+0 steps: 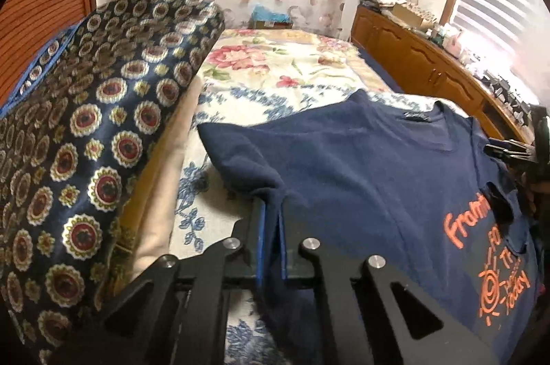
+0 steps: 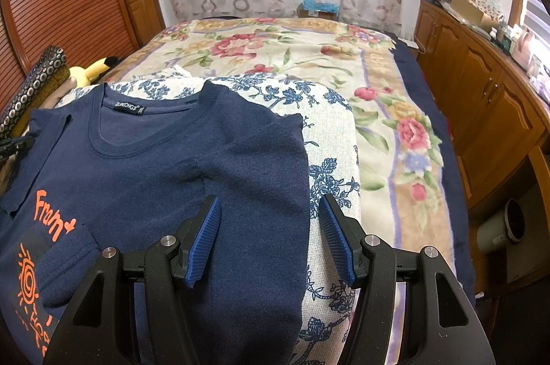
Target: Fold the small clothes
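Observation:
A navy T-shirt [image 2: 172, 165] with orange print lies face up on a blue-and-white floral cloth [image 2: 333, 138] on the bed. Its right side is folded inward over the chest. My left gripper [image 1: 271, 210] is shut on the shirt's left edge [image 1: 275, 193], which it pinches between the blue pads. The shirt also fills the right half of the left wrist view [image 1: 378, 165]. My right gripper [image 2: 270, 203] is open, its blue pads [image 2: 206, 237] astride the shirt's folded right edge, just above the fabric. It shows at the right edge of the left wrist view [image 1: 515, 151].
A navy patterned cushion [image 1: 86, 124] stands close at the left. A yellow plush toy [image 2: 91, 71] lies behind it. The floral bedspread [image 2: 275, 48] stretches back to a curtain. A wooden cabinet [image 2: 481, 96] with clutter runs along the right, with a grey bin [image 2: 502, 227] on the floor.

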Demonstrator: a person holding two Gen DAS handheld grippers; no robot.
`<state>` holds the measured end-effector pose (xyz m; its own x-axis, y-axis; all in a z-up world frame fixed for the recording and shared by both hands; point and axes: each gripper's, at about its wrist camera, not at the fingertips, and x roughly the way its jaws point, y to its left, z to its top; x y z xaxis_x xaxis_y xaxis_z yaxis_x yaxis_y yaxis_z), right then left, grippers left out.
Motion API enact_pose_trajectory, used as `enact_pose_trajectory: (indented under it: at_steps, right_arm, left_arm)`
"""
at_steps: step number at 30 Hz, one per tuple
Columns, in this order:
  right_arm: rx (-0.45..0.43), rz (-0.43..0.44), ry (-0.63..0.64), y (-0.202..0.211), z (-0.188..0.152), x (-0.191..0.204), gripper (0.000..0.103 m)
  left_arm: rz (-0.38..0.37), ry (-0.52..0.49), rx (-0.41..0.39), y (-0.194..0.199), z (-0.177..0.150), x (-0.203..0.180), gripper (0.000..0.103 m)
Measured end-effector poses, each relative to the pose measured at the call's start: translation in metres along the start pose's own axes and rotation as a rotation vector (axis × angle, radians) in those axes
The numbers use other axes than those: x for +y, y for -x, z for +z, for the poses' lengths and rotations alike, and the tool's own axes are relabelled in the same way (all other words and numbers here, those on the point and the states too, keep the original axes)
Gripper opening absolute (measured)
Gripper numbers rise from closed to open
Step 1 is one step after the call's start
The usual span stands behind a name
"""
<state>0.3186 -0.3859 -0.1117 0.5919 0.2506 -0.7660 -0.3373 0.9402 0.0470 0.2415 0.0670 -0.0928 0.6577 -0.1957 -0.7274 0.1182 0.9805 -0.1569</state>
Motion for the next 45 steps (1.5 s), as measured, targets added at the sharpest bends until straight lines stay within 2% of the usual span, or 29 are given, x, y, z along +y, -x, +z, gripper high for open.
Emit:
enact_pose_trajectory:
  at_steps: [1,2,4,5,9,14,19,22,28,30,33,35,38,39,40,41,43,45]
  right_arm:
    - [-0.003,0.016,0.018,0.0,0.0,0.004,0.033]
    - [-0.007,0.023,0.063,0.001,-0.001,0.011,0.018]
    - [0.001,0.036,0.089,0.001,-0.001,0.017,0.005]
    - [0.004,0.034,0.086,0.003,-0.001,0.018,0.004]
    - [-0.069,0.055,0.052,0.026,-0.001,0.026,0.003]
    - [-0.188,0.085,0.05,0.083,-0.006,0.046,0.003]
    - [-0.252,0.111,0.069,0.151,-0.043,0.065,0.003]
    - [-0.243,0.117,0.061,0.181,-0.081,0.066,0.003]
    - [-0.176,0.129,0.029,0.217,-0.154,0.066,0.003]
    - [-0.145,0.142,0.024,0.222,-0.174,0.068,0.003]
    - [-0.076,0.115,0.051,0.218,-0.194,0.074,0.003]
    - [-0.051,0.111,0.055,0.215,-0.203,0.076,0.004]
    - [-0.038,0.1,0.057,0.215,-0.204,0.077,0.007]
    - [-0.045,0.094,0.057,0.217,-0.202,0.077,0.009]
    - [-0.052,0.089,0.054,0.219,-0.202,0.075,0.014]
    - [-0.06,0.085,0.051,0.223,-0.2,0.074,0.023]
    - [-0.09,0.079,0.046,0.23,-0.192,0.071,0.032]
    - [-0.104,0.072,0.04,0.233,-0.187,0.068,0.033]
  left_arm:
    - [-0.007,-0.004,-0.007,0.003,0.001,-0.002,0.002]
    - [-0.02,-0.013,-0.015,0.007,0.001,-0.006,0.002]
    - [-0.053,-0.029,-0.037,0.019,0.001,-0.016,0.001]
    - [-0.062,-0.035,-0.047,0.025,0.0,-0.02,0.001]
    - [-0.116,-0.067,-0.106,0.062,-0.002,-0.036,0.001]
    - [-0.153,-0.101,-0.18,0.119,-0.016,-0.047,0.001]
    - [-0.172,-0.111,-0.21,0.17,-0.053,-0.045,0.001]
    - [-0.158,-0.129,-0.19,0.195,-0.094,-0.043,0.001]
    - [-0.135,-0.081,-0.1,0.212,-0.157,-0.032,0.001]
    - [-0.141,-0.081,-0.072,0.217,-0.172,-0.035,0.002]
    - [-0.124,-0.08,-0.062,0.227,-0.182,-0.036,0.004]
    - [-0.116,-0.079,-0.082,0.234,-0.182,-0.033,0.006]
    - [-0.104,-0.091,-0.127,0.245,-0.177,-0.033,0.019]
    - [-0.109,-0.094,-0.136,0.247,-0.174,-0.033,0.027]
    - [-0.112,-0.098,-0.147,0.247,-0.17,-0.034,0.037]
    - [-0.107,-0.102,-0.15,0.246,-0.166,-0.033,0.04]
    - [-0.088,-0.11,-0.15,0.237,-0.156,-0.032,0.042]
    - [-0.09,-0.103,-0.15,0.228,-0.148,-0.03,0.046]
